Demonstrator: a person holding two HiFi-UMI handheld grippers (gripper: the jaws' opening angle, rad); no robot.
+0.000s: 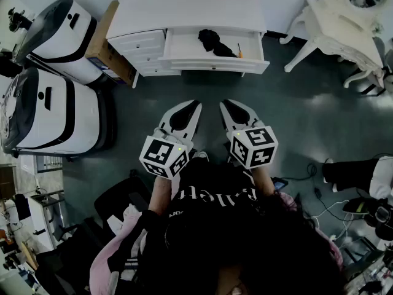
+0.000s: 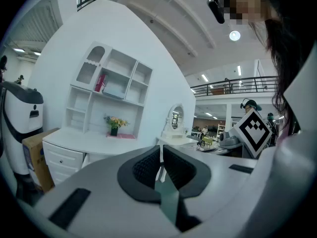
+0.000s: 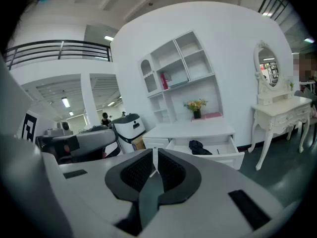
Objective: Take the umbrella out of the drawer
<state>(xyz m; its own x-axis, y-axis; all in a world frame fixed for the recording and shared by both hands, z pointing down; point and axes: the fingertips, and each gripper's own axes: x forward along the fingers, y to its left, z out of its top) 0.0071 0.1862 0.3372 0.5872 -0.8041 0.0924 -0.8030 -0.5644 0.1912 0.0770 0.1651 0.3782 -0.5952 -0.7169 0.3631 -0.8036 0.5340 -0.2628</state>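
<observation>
Right hand-held gripper (image 1: 223,102) closed, empty, left hand-held gripper (image 1: 197,104) likewise, umbrella (image 1: 214,42) in open drawer (image 1: 215,64) well ahead

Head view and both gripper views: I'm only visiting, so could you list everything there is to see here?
desk: one, white, by the far wall
drawer: one, white, pulled open in the desk
umbrella: one, black, lying in the drawer
shelf unit: one, white, on the desk
flowers: one bunch, yellow and orange, on the desk
machines: two, white and black, left of the desk
cardboard box: one, brown, between machines and desk
dressing table: one, white, with mirror, right of the desk
floor: grey
left gripper: one, white, shut, empty
right gripper: one, white, shut, empty
</observation>
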